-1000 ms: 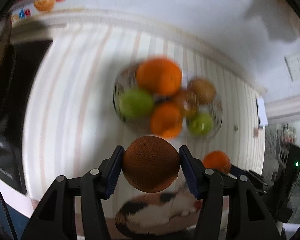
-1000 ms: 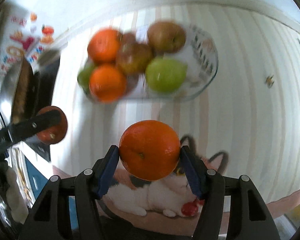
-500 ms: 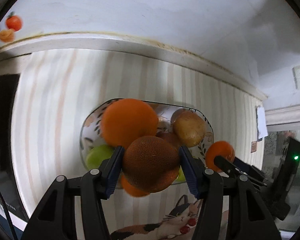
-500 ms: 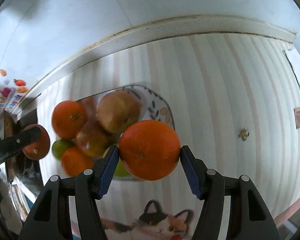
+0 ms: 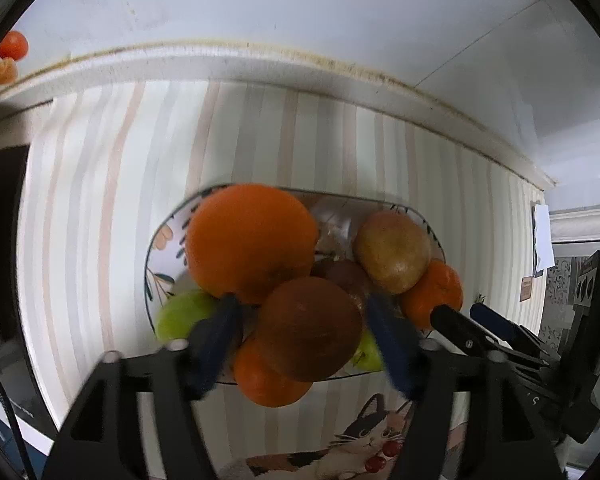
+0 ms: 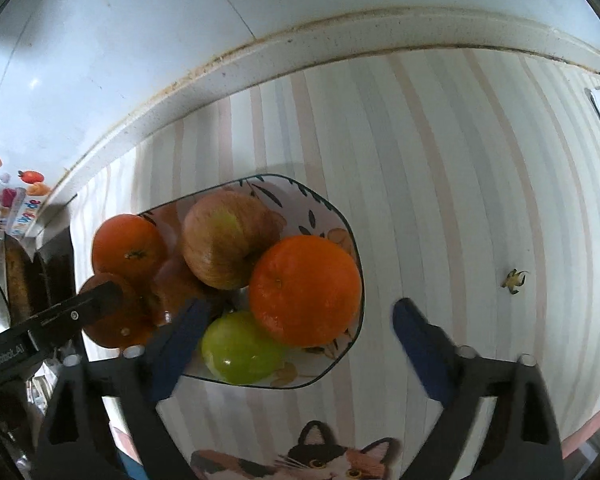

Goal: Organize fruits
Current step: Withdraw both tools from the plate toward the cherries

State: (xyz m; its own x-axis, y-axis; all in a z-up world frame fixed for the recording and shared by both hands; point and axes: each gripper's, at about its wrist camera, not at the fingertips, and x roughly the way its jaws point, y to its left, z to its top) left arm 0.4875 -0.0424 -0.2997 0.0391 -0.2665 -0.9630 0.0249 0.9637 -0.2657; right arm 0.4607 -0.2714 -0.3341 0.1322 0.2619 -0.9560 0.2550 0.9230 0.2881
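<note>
The striped tabletop (image 6: 440, 152) runs to the wall, and on it, near the cat-print mat (image 6: 320, 456), stands the patterned bowl (image 6: 324, 208), heaped with fruit. Both grippers point steeply down over that heap, and what comes next turns on one thing — each fruit just let go lies directly ahead of its own jaws, below the tips, so the way out for either hand looks to be up and back rather than sideways into the pile.

The right gripper (image 6: 300, 336) has its jaws spreading and already very wide; the bright orange (image 6: 305, 290) sits between them with clear air on both sides, resting at the bowl's right end on the green apple (image 6: 240, 350) and against the reddish apple (image 6: 230, 240). Nothing is gripped.

The left gripper (image 5: 306, 334) is also opening, less far. The brownish orange (image 5: 310, 328) lies between its blue pads on top of the pile, and a gap shows on each side, so I judge it released — though motion blur makes the left pad hard to read.

Neither fruit has a long axis to speak of; both are round and may well roll. Each hand is nearest its own fruit.

Counted across both views: five oranges, one of them the brownish one; two green apples; two reddish-brown apples, the second darker and half buried. One bowl, two grippers.
</note>
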